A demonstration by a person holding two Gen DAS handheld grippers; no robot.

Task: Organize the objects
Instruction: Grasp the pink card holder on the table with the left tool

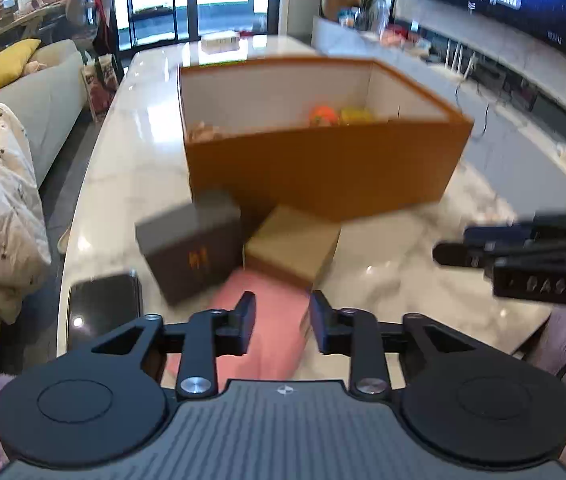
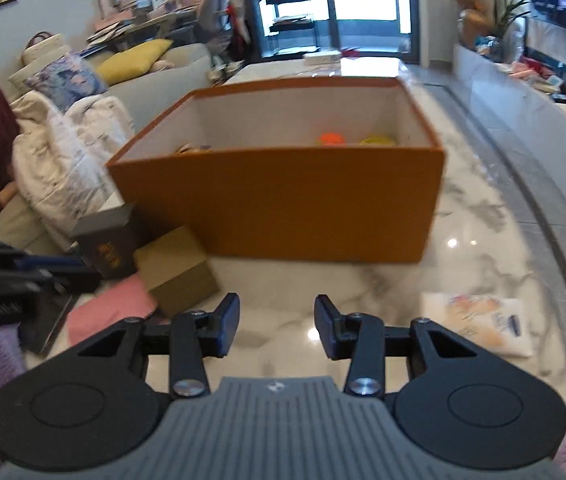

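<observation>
Objects to sort sit on a marble bench, largest first: an open orange box mid-bench, holding an orange item, a yellow item and something pale at its left end, too blurred to name. Against its near-left corner: a dark grey box, tilted in the left view; a tan box just beside it; a pink flat item nearest the person. A printed leaflet lies apart, right. Left claw hangs over the pink item, jaws partly open, holding nothing. Right claw over bare marble, jaws partly open, empty. Judgement: loose boxes lie ahead-left of the left claw, which is the nearer one; leaflet suits the right.
</observation>
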